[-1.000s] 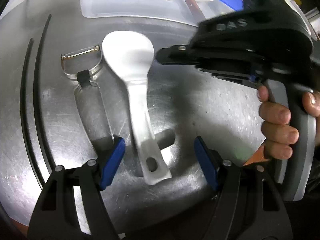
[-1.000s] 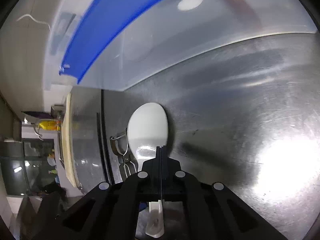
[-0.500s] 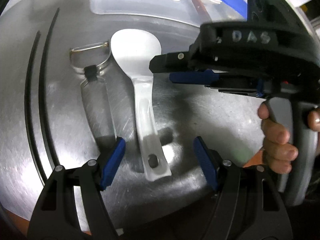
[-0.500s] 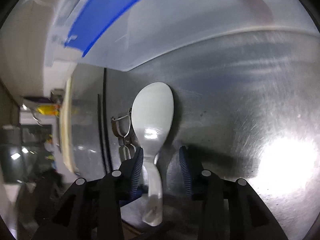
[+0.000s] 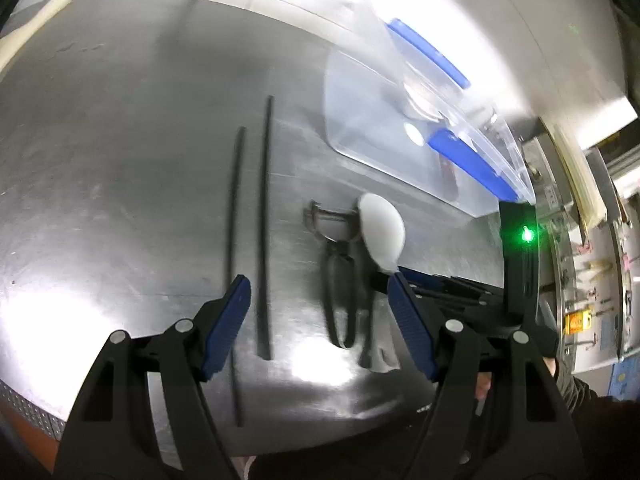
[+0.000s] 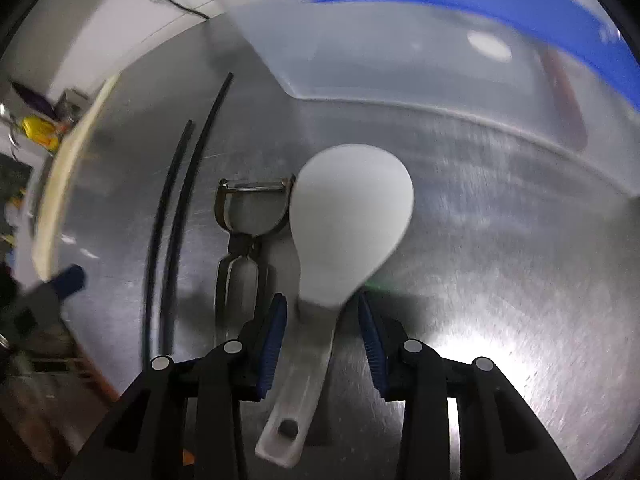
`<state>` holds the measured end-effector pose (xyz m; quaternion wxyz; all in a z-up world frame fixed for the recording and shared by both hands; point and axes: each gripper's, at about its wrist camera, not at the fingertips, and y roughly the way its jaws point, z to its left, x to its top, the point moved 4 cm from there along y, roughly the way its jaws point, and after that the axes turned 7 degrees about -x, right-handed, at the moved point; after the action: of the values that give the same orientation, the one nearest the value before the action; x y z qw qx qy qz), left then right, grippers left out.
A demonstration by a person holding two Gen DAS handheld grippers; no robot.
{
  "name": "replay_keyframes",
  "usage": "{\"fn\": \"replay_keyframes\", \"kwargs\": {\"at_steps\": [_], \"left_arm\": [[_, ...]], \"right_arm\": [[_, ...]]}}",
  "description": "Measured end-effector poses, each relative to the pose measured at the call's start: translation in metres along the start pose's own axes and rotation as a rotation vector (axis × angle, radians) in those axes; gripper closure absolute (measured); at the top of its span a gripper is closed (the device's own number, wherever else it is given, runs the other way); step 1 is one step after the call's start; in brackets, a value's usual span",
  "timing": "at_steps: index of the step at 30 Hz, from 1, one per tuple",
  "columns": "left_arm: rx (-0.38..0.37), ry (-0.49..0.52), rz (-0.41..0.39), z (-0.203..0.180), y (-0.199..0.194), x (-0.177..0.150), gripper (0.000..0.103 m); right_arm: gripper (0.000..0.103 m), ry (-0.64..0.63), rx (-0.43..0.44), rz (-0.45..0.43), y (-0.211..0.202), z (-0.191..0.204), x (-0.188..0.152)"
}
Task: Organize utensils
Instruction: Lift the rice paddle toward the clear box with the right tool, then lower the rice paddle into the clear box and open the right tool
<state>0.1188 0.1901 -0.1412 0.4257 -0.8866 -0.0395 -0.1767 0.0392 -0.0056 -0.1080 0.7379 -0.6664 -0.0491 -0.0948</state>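
Observation:
A white rice paddle (image 6: 348, 232) lies on the steel counter, its handle between the blue pads of my right gripper (image 6: 322, 336), which is open and straddles the handle without touching it. A Y-shaped peeler (image 6: 244, 232) lies just left of the paddle. Two black chopsticks (image 6: 180, 208) lie further left. In the left wrist view my left gripper (image 5: 320, 320) is open and empty, held above the counter over the peeler (image 5: 338, 276), with the paddle (image 5: 380, 232) to its right and the chopsticks (image 5: 264, 220) by its left finger.
A clear plastic bin with a blue rim (image 5: 420, 136) stands behind the utensils against the wall; it also shows in the right wrist view (image 6: 460, 56). The counter's front edge (image 5: 36, 416) runs close below my left gripper.
My right gripper opened and lowered around the paddle handle. My left gripper pulled back and swung left, away from the paddle, so the chopsticks and peeler now sit between its fingers.

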Motion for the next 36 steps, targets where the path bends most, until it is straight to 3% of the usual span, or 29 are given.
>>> {"fn": "replay_keyframes", "kwargs": {"at_steps": [3,4,10,13,18,21,28,36], "left_arm": [[-0.014,-0.023,0.014,0.004,0.002,-0.002,0.036],[-0.022,-0.022,0.026,0.003,0.006,-0.004,0.036],[-0.126,0.022,0.112,-0.022,0.041,-0.016,0.036],[-0.213,0.021,0.150,-0.040,0.060,-0.015,0.036],[-0.291,-0.001,0.221,-0.062,0.094,-0.002,0.036],[-0.330,-0.047,0.248,-0.064,0.104,0.004,0.036],[-0.335,-0.062,0.377,-0.083,0.141,-0.003,0.036],[-0.378,-0.078,0.421,-0.110,0.168,-0.014,0.036]], "right_arm": [[0.083,-0.019,-0.058,-0.029,0.002,0.003,0.003],[0.083,-0.018,-0.058,-0.028,0.003,0.001,0.003],[0.090,0.080,0.083,0.025,0.001,-0.036,-0.002],[0.097,0.046,0.116,-0.001,-0.007,-0.047,-0.006],[0.098,-0.085,0.073,-0.059,-0.017,-0.054,-0.024],[0.098,-0.132,0.127,-0.066,-0.021,-0.053,-0.034],[0.098,-0.274,0.144,-0.123,-0.039,-0.056,-0.050],[0.098,-0.256,0.256,-0.113,-0.045,-0.066,-0.051]]}}
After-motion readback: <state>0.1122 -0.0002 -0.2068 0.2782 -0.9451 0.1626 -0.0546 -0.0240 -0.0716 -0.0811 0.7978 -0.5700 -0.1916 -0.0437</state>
